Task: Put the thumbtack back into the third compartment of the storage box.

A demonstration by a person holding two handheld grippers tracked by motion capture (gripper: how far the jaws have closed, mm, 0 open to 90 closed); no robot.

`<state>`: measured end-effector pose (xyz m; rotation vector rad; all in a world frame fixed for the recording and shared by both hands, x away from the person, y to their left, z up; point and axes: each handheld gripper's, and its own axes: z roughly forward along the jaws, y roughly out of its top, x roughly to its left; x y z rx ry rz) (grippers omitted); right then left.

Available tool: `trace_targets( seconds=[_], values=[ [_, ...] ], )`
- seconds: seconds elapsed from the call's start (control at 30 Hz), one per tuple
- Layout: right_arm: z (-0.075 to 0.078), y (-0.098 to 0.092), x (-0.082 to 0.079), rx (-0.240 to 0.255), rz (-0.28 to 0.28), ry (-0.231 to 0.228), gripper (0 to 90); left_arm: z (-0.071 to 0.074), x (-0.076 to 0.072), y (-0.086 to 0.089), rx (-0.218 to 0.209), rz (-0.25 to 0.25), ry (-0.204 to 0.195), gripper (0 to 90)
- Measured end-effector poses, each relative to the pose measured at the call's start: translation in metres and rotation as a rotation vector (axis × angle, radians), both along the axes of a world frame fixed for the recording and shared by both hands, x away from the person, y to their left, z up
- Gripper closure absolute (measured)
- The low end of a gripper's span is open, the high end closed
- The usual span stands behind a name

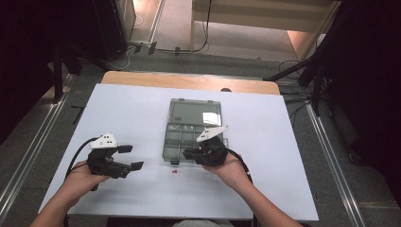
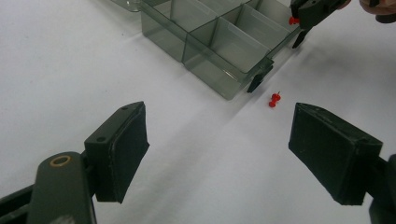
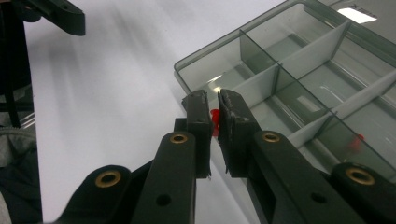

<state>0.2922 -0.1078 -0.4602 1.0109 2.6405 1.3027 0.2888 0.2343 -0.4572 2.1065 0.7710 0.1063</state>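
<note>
A red pushpin (image 3: 215,122) is pinched between the nearly closed jaws of the right gripper (image 3: 211,100), held at the near edge of the clear compartment box (image 1: 177,142). The left gripper (image 2: 217,140) is held with jaws wide apart and empty, low over the white worktop (image 1: 118,109). A second red pushpin (image 2: 274,99) is seen lying on the worktop just beside the box's latch.

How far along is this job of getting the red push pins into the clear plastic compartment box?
Done: one small red item, blurred, looks to lie in a compartment of the clear grey plastic compartment box. In hand: the right gripper is shut on a red push pin above the box's near corner compartment. Left: a second red push pin lies on the white table near the box, between the left gripper's open jaws, ungripped.
</note>
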Motion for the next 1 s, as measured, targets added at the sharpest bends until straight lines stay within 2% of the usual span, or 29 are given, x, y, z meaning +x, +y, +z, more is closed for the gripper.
trace_targets(
  seconds=[0.57, 0.77, 1.0],
  values=[
    [0.002, -0.015, 0.013, -0.004, -0.055, -0.003, 84.2, -0.001, -0.002, 0.003, 0.004, 0.009, -0.001, 19.2],
    [0.005, -0.020, 0.015, -0.002, -0.076, -0.023, 84.3, 0.000, -0.002, 0.003, 0.001, 0.007, -0.002, 19.2],
    [0.002, -0.027, 0.023, -0.006, -0.112, -0.012, 84.2, 0.000, -0.002, 0.002, 0.003, 0.005, -0.002, 19.2]
  ],
)
